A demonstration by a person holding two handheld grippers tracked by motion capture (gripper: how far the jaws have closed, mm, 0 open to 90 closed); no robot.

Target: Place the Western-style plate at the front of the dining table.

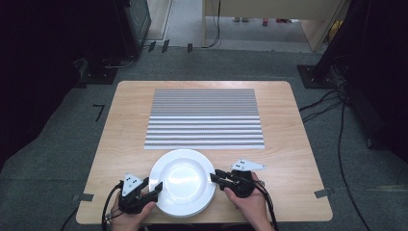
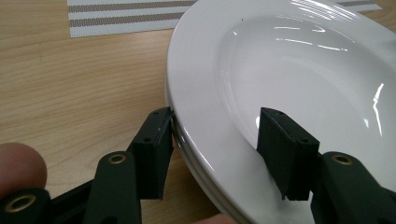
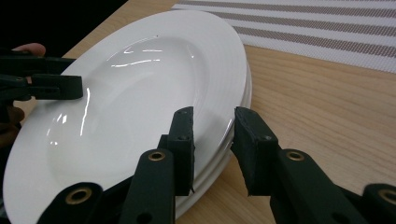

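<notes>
A stack of white plates (image 1: 183,182) sits on the wooden table (image 1: 288,159) near its front edge. My left gripper (image 1: 158,188) is at the stack's left rim. In the left gripper view, the left gripper (image 2: 217,116) straddles the top plate (image 2: 280,70): one jaw is against the outer edge and the other hangs over the well with a gap. My right gripper (image 1: 215,176) is at the right rim. In the right gripper view, the right gripper (image 3: 213,114) has the plates' (image 3: 140,93) rim between its jaws, one above the rim and one outside. The left gripper's jaw (image 3: 60,86) shows across the plate.
A grey-and-white striped placemat (image 1: 204,118) lies flat in the middle of the table, just beyond the plates. Bare wood borders it on both sides. Cables and dark stands stand on the carpet around the table.
</notes>
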